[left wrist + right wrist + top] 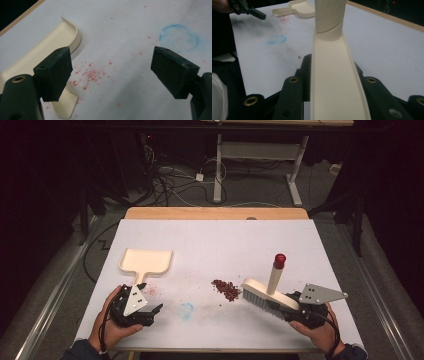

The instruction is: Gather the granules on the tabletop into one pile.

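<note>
A cream hand brush [265, 296] with grey bristles and a red-capped handle is held just above the white table [215, 245], right of a small pile of dark red crumbs [226, 289]. My right gripper [295, 309] is shut on the brush's back [334, 82], which runs up between its jaws. A cream dustpan [146, 261] lies flat at the left, its handle toward the person. My left gripper [149, 301] stands open just in front of that handle, holding nothing; its fingers [53, 72] flank pink specks beside the dustpan handle [63, 105].
A faint blue ring mark [186, 310] lies on the table between the two hands, with pink dust [152, 290] near the dustpan. Beyond the table's wooden far edge [215, 213] are cables and a desk frame [260, 165] on the floor.
</note>
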### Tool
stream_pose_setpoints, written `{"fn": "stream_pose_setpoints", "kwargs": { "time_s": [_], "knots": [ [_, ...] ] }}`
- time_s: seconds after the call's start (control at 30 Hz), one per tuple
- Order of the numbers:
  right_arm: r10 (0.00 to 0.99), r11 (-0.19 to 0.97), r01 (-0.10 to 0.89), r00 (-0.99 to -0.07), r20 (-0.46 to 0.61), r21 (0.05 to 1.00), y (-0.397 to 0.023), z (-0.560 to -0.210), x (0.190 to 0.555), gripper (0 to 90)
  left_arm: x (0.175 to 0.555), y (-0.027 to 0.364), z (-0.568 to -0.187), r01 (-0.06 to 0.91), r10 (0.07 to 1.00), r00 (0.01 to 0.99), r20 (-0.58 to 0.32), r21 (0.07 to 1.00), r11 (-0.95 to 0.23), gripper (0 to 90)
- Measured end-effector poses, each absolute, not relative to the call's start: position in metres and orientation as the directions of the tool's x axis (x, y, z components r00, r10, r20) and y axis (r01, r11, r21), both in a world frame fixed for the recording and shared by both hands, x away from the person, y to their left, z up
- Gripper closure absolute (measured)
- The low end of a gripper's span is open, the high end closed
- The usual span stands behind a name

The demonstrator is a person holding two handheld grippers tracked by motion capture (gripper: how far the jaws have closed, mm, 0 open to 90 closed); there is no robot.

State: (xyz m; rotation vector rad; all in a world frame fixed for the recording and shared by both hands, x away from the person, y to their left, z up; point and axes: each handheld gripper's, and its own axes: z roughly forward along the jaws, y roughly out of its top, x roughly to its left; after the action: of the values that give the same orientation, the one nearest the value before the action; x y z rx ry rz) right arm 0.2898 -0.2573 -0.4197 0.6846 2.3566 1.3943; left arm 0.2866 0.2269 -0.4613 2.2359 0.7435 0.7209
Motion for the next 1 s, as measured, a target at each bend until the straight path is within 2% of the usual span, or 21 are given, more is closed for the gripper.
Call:
{"fn": "stream_pose_setpoints", "kwargs": {
  "time_s": [0.17,0.23,0.43,0.63,0.83,1.0],
  "knots": [
    [0.488,0.422,0.217,-0.873,-0.019,0.880,-0.244,-0.421,0.282,67.8,0.287,0.226,-0.462,0.304,0.668,0.687,0.285,0.723,-0.621,16.9],
    [0.428,0.435,0.206,-0.904,-0.001,0.877,-0.225,-0.426,0.282,67.8,0.288,0.227,-0.461,0.305,0.671,0.685,0.284,0.724,-0.618,16.9],
    [0.361,0.472,0.185,-0.933,0.002,0.862,-0.197,-0.438,0.289,67.8,0.288,0.227,-0.462,0.307,0.672,0.684,0.284,0.723,-0.618,16.9],
    [0.375,0.480,0.181,-0.927,-0.014,0.858,-0.191,-0.446,0.306,67.9,0.288,0.226,-0.463,0.309,0.670,0.687,0.280,0.722,-0.619,16.9],
    [0.429,0.456,0.193,-0.903,-0.025,0.869,-0.197,-0.442,0.322,67.9,0.288,0.225,-0.462,0.307,0.668,0.688,0.284,0.720,-0.623,16.9],
    [0.454,0.430,0.180,-0.890,-0.039,0.885,-0.205,-0.430,0.320,67.8,0.288,0.226,-0.462,0.309,0.672,0.685,0.280,0.724,-0.617,16.9]
  ]
}}
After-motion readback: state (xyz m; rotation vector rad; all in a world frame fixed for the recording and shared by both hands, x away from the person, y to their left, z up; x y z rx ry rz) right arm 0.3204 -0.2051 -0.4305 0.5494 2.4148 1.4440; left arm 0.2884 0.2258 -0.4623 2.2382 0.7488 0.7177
